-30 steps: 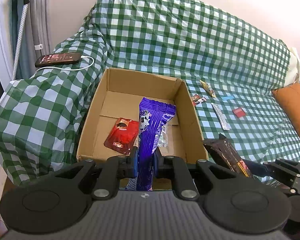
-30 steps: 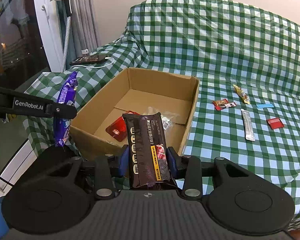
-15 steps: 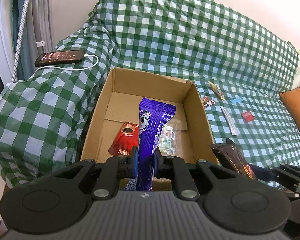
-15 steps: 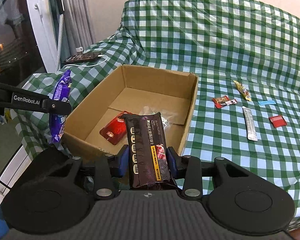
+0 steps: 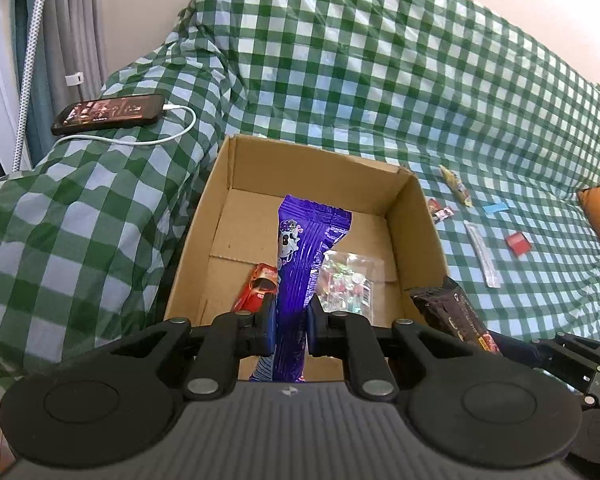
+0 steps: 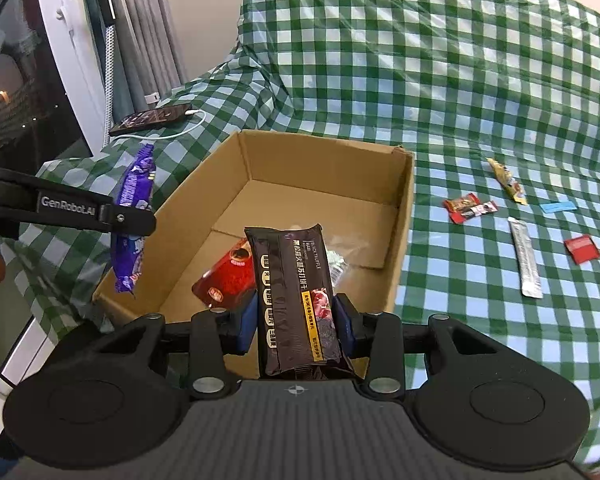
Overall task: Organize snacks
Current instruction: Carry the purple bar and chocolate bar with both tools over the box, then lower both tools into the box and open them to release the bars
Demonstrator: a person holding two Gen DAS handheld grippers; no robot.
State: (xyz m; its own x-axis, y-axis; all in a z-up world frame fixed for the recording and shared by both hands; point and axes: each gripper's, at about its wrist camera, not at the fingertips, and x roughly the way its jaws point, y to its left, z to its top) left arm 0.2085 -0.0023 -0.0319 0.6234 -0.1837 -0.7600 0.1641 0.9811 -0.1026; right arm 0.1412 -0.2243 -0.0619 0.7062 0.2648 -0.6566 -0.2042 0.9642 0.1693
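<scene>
Left wrist view: the left hand-held gripper [image 5: 291,322] is clamped on a long purple foil snack packet [image 5: 300,264], held lengthwise over the open brown cardboard box [image 5: 414,224] on the checked sofa, apparently for dropping in. The right hand-held gripper [image 6: 296,320] likewise grips a dark brown biscuit pack [image 6: 294,296] at the box's near edge, while a red pouch [image 6: 228,272] and clear candy bag [image 5: 346,280] already occupy the floor.

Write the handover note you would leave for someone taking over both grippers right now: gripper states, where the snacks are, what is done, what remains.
Left gripper: shut on the purple snack pack, at the cardboard box's near-left corner.
Right gripper: shut on the dark biscuit pack, at the box's near edge.
Done: red packet and clear candy bag lie in the box.
Left: release both held packs into the box, then collect the five small snacks on the checked cover to its right, including the silver stick and red square.
</scene>
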